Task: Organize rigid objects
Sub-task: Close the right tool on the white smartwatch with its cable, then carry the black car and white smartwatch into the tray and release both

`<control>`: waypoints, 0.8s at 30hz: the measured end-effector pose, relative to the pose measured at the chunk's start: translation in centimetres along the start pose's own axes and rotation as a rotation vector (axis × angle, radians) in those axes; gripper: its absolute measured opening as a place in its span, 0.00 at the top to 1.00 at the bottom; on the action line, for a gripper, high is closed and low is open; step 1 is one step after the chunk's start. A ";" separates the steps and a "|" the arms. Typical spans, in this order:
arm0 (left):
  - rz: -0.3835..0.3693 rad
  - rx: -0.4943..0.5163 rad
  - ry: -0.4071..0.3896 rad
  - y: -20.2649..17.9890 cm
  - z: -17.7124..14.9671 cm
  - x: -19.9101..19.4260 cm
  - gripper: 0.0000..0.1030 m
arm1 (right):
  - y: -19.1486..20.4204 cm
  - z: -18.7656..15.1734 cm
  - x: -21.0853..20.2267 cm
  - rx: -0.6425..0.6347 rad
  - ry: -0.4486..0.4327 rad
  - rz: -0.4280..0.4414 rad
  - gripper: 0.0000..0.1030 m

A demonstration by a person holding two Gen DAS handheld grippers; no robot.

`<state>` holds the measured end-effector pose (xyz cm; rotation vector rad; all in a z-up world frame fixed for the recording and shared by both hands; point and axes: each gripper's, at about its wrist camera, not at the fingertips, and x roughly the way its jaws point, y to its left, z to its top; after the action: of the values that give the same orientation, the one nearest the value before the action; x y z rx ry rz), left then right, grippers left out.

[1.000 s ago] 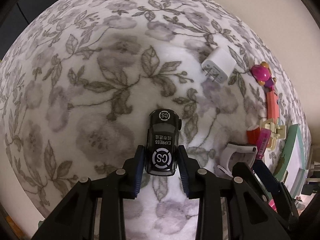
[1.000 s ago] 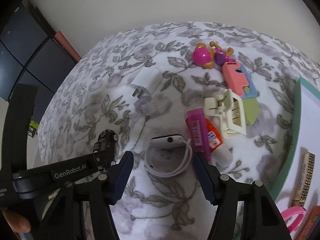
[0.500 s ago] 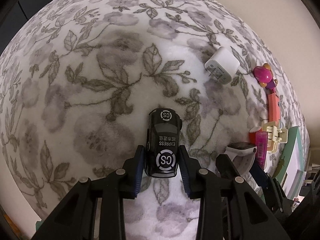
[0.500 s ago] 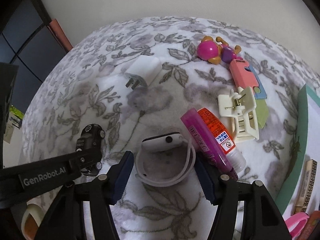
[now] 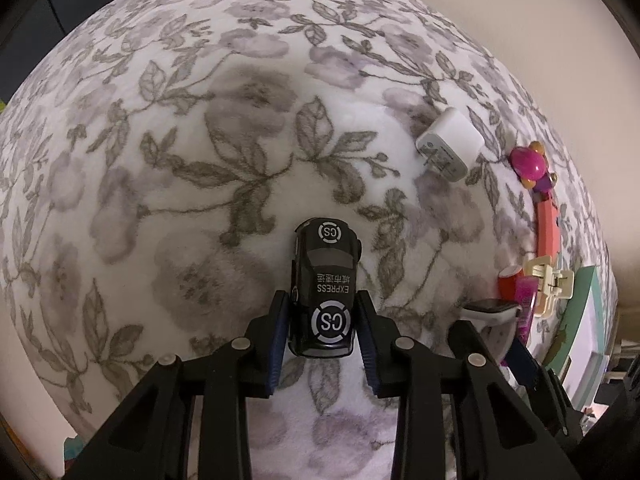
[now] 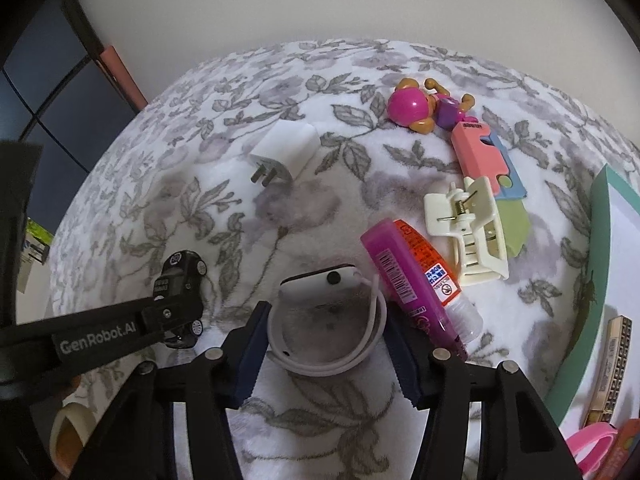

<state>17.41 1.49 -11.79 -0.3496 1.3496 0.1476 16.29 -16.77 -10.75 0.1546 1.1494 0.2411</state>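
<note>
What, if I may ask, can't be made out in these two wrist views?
- Toy car: in the right wrist view its rear is covered by the left hand-held gripper.
- Smartwatch: in the left wrist view the right hand-held gripper, jaws closing around it, hides most of the band.
- Teal tray: contents cut off by the right wrist view's edge.
- Pink tube label: too small to read.

Left gripper [image 5: 322, 322], black-framed with blue-padded fingers, is pointed steeply downward; its jaws are held narrow, both pads pressed against the flanks of a small black toy car with white "CS" roundels [image 5: 325, 286]. Right gripper [image 6: 327, 344], of the same build, is angled down somewhat less steeply; its jaws are closing, with a white smartwatch with looped white band [image 6: 326, 320] enclosed between them. Firm pad contact cannot be confirmed.
</note>
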 end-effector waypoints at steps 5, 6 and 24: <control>0.025 -0.003 -0.046 0.0 0.0 -1.7 0.67 | -0.3 0.4 -1.4 0.014 -0.024 0.025 0.43; 0.026 0.002 -0.054 -0.1 0.0 -2.0 0.67 | -0.4 0.5 -1.7 0.017 -0.030 0.030 0.43; -0.080 0.161 -0.207 -8.2 -1.6 -9.9 0.67 | -6.4 2.7 -12.8 0.123 -0.228 -0.043 0.43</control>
<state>16.23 -5.73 -1.11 -0.2449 1.1333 0.0080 14.48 -26.38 0.07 0.2594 0.9396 0.1114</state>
